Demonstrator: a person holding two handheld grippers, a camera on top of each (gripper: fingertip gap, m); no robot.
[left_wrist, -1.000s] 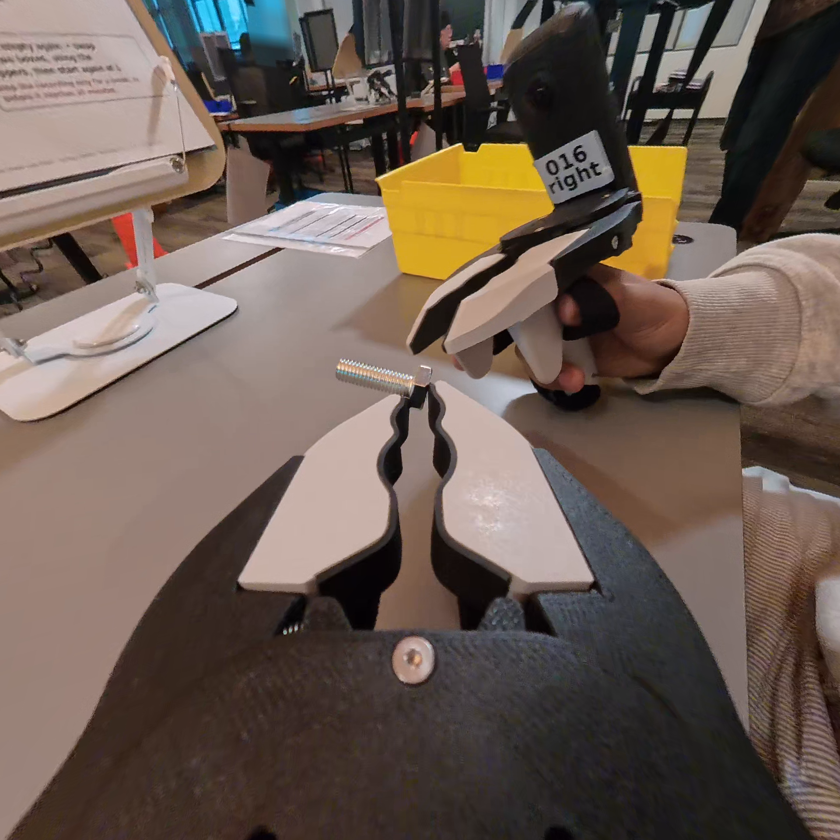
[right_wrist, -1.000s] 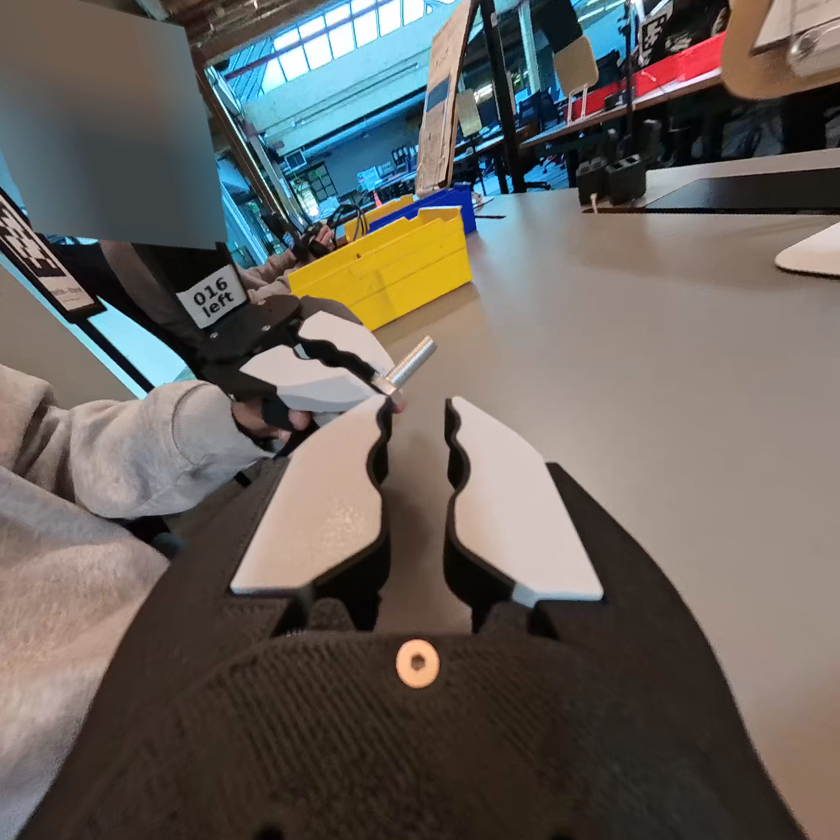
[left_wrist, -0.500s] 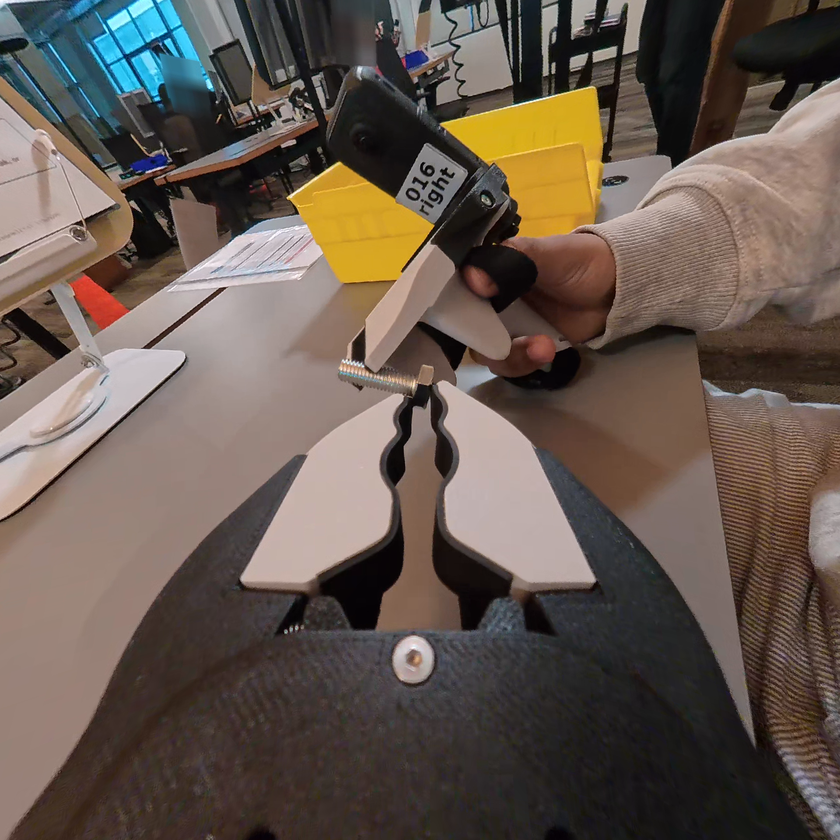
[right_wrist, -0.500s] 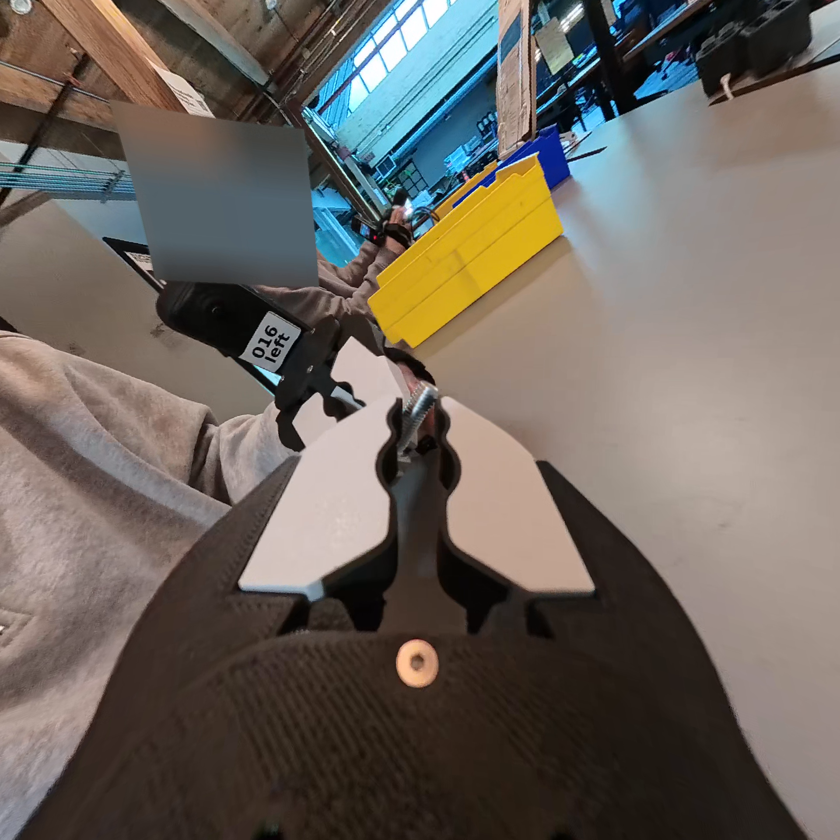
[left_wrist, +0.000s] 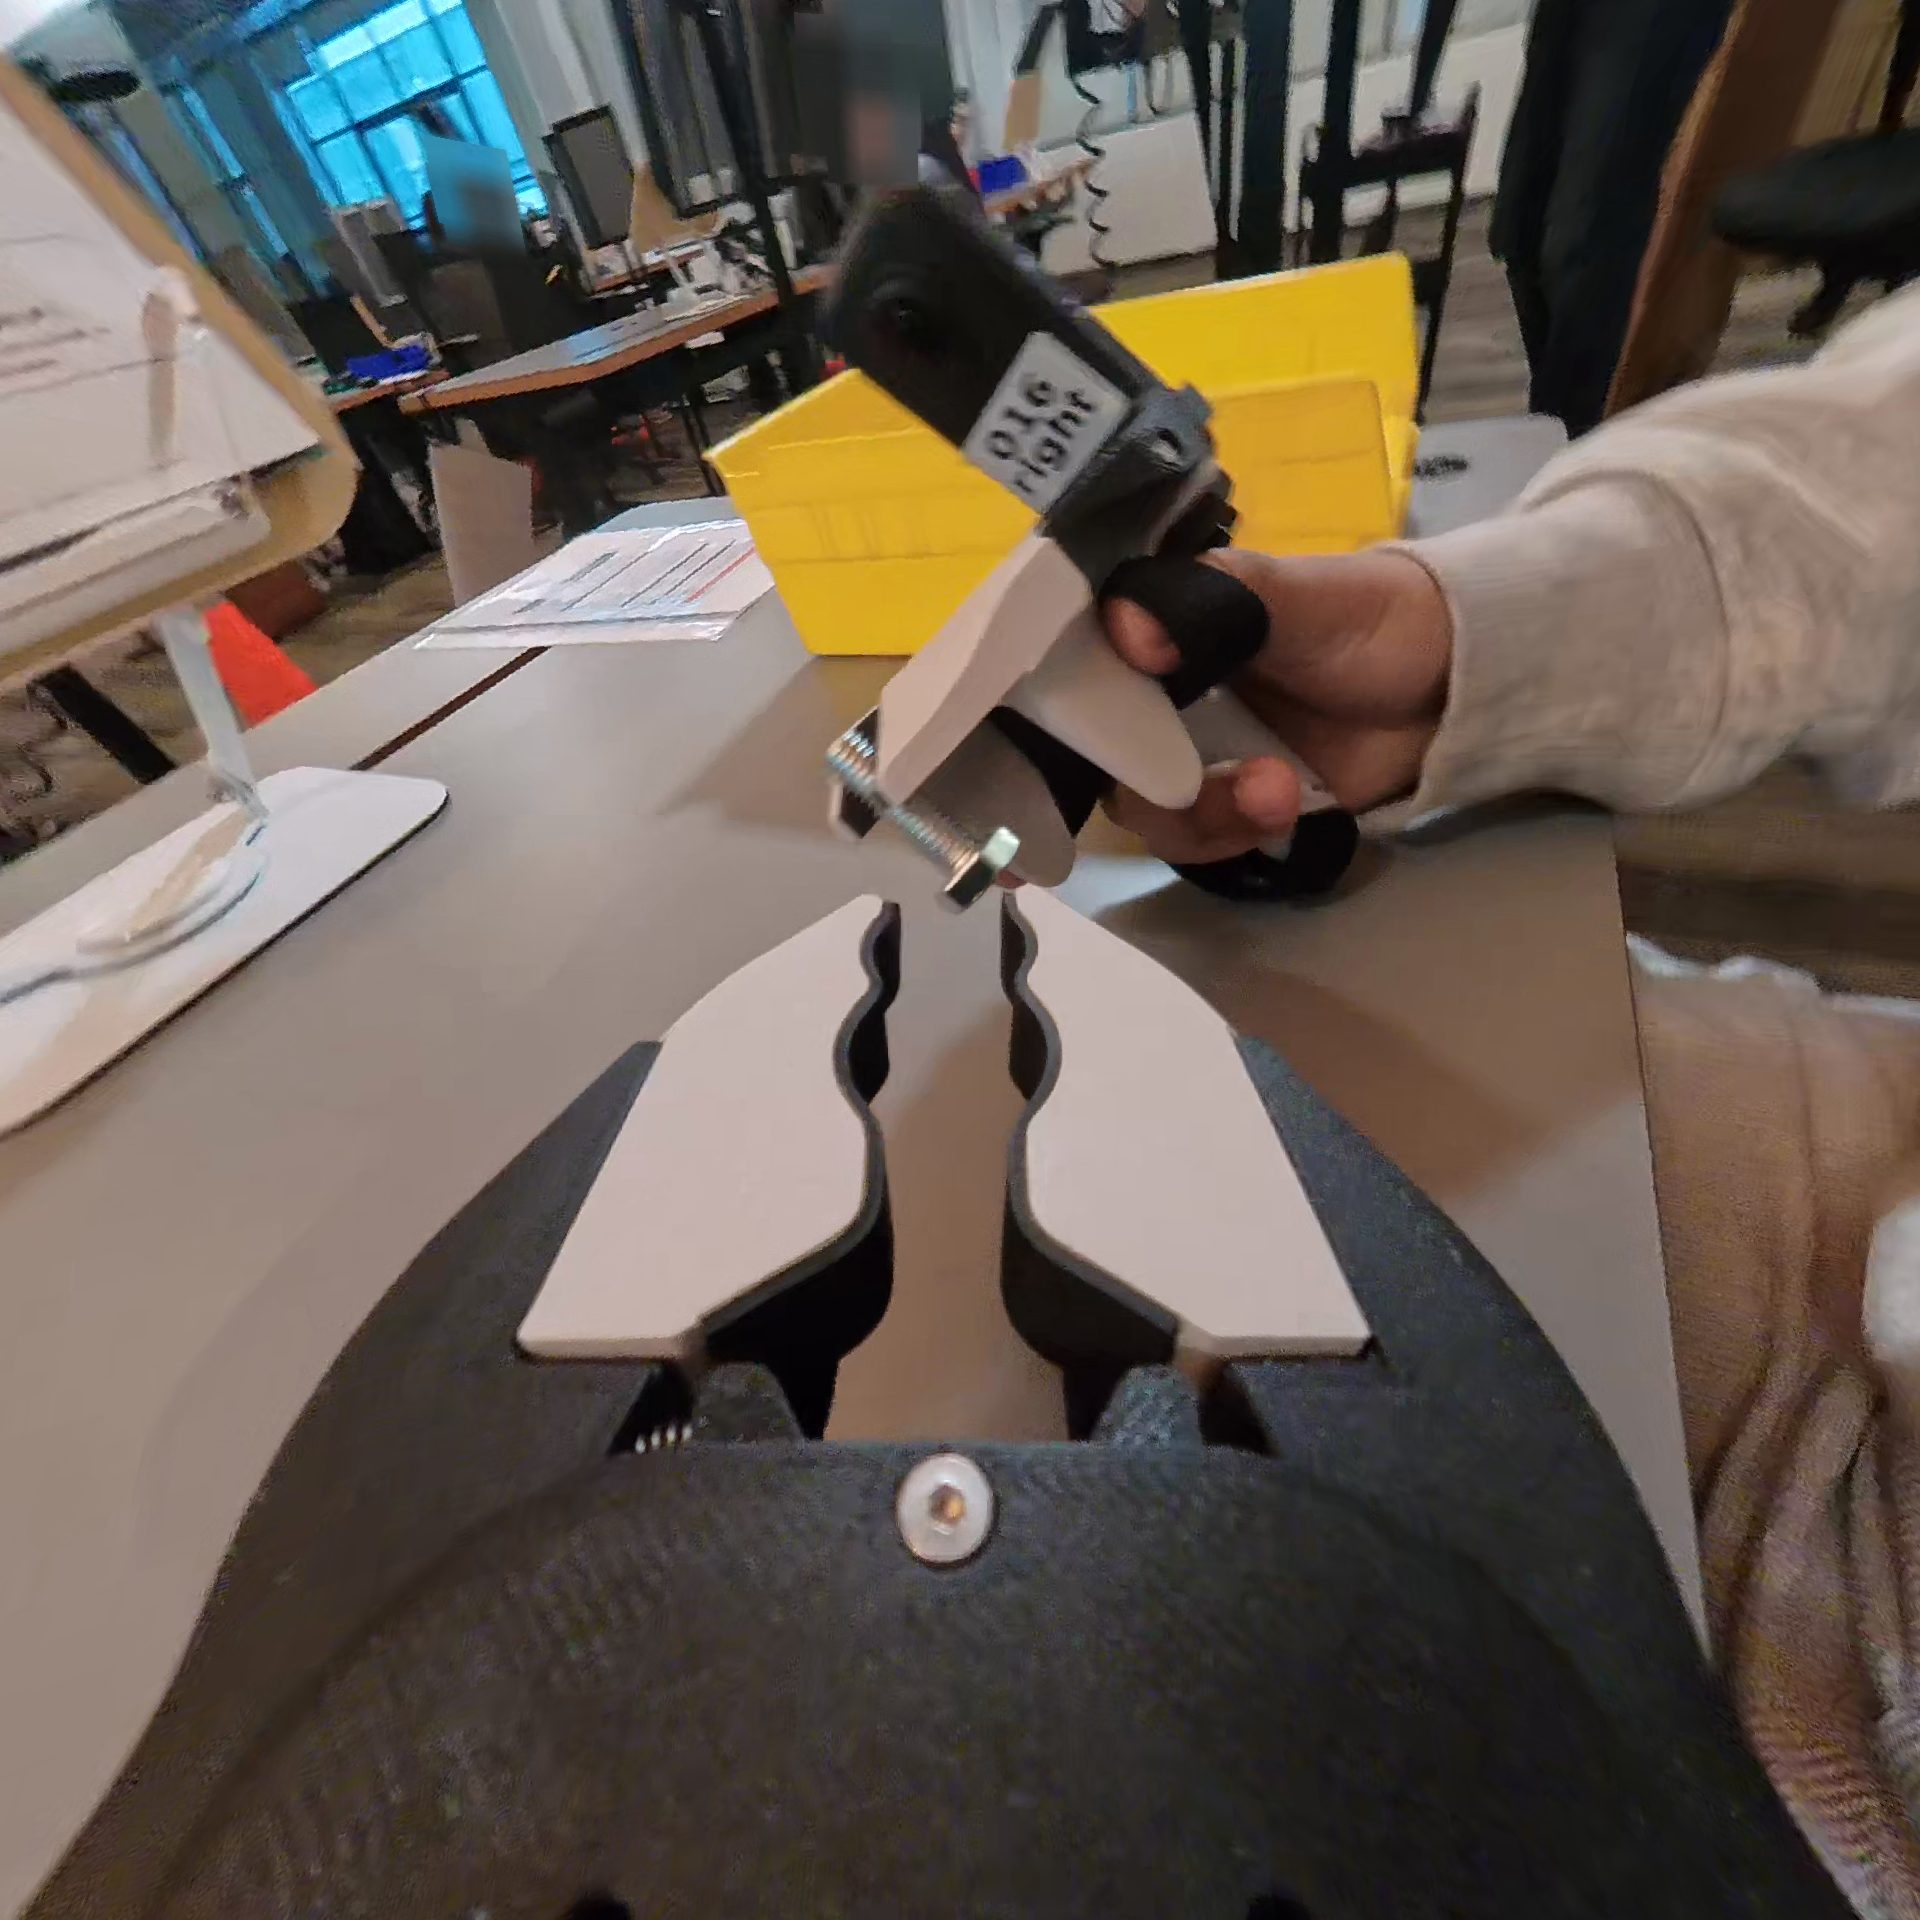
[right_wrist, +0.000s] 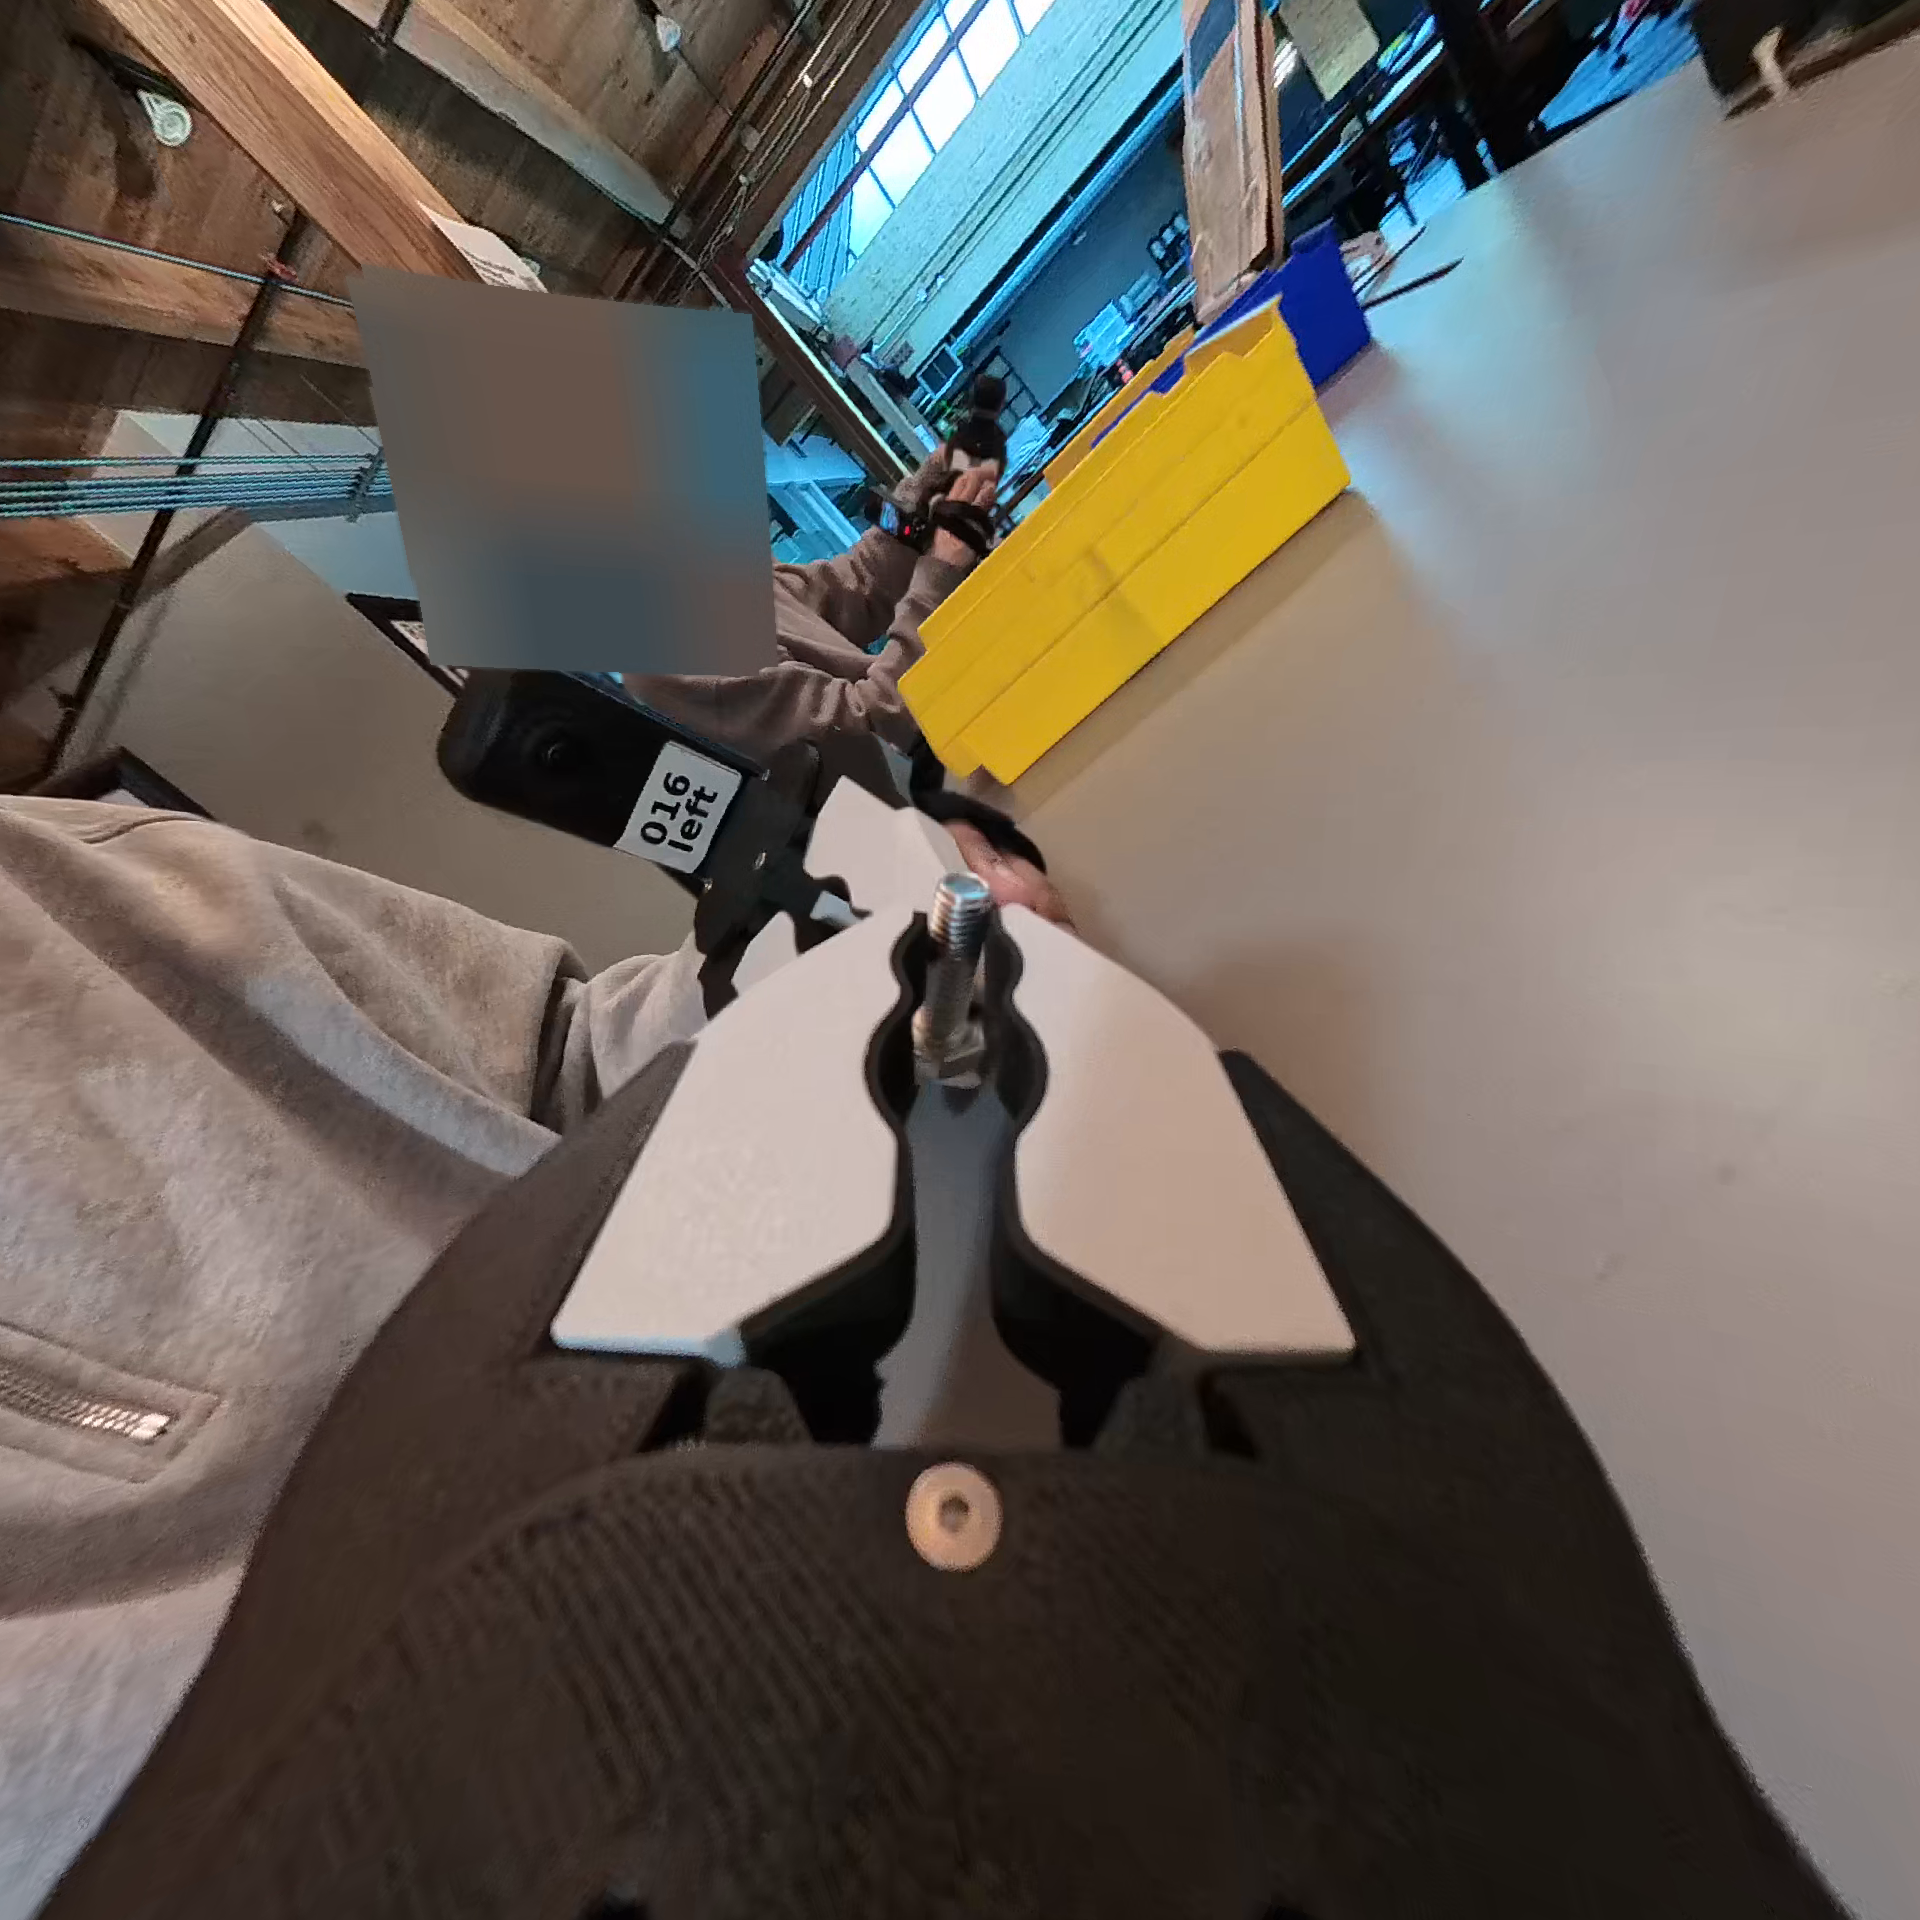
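The grey worktop (left_wrist: 436, 987) lies bare around both claws, with open surface running left and far; its right edge falls away just beside the person's sleeve (left_wrist: 1683, 613) in the left wrist view.

At the far side sit stacked yellow bins (left_wrist: 894, 540), and a blue bin (right_wrist: 1325, 301) stands behind them in the right wrist view. A plastic-sleeved sheet (left_wrist: 623, 582) lies left of the bins. At the left edge a white stand base (left_wrist: 312, 842) carries a tilted board.

The left claw (left_wrist: 943, 914) is part open, its two fingers a narrow gap apart and gripping nothing; the bolt's hex head hangs just beyond its tips, not between them.

The right claw (right_wrist: 954, 935) is closed on a silver bolt (right_wrist: 951, 982), pinching the threaded shank with the hex head toward the claw's body and the thread end sticking out past the fingertips. From the left wrist view the right claw (left_wrist: 868, 784) slants down from the right, above the worktop, with the bolt (left_wrist: 925, 831) crosswise in its tips.
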